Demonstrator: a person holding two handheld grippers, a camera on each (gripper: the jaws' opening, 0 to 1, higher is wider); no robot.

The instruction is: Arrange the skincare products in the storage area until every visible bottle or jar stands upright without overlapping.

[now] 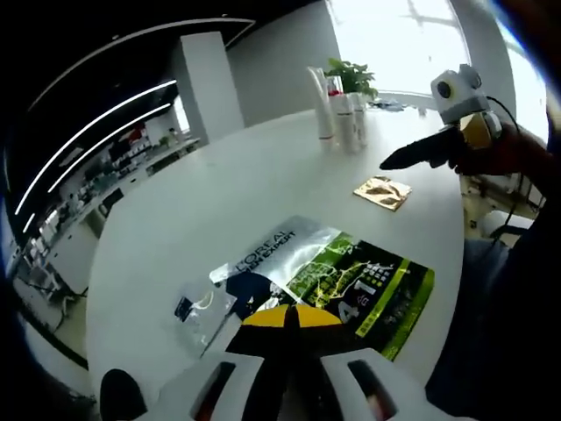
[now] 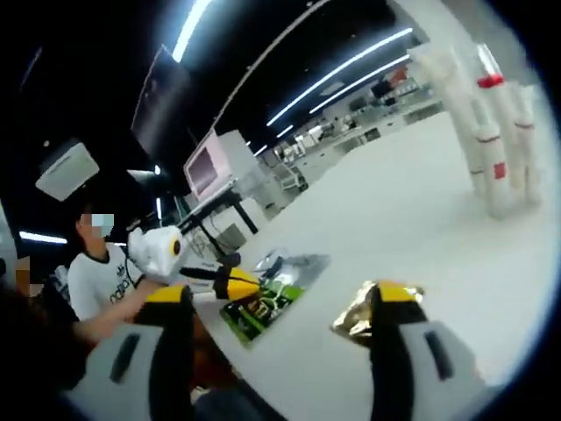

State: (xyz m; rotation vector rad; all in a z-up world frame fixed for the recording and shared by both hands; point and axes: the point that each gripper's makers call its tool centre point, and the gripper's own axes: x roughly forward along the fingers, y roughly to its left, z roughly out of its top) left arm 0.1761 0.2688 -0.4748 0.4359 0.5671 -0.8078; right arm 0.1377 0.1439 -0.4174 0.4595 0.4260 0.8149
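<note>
While slim white tubes (image 1: 337,110) stand upright on the smooth white counter (image 1: 245,193), a crinkled gold sachet (image 2: 372,311) lies flat; right tool (image 2: 272,324) gapes wide, left tool (image 1: 292,320) pinched narrow.

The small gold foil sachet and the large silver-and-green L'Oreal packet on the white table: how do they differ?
The gold foil sachet is far smaller than the silver-and-green L'Oreal packet. The sachet is plain crinkled gold; the packet carries printed lettering and green graphics. In the left gripper view the packet lies just ahead of the left gripper, while the sachet sits farther off, near the right gripper. Both lie flat on the white table.
</note>
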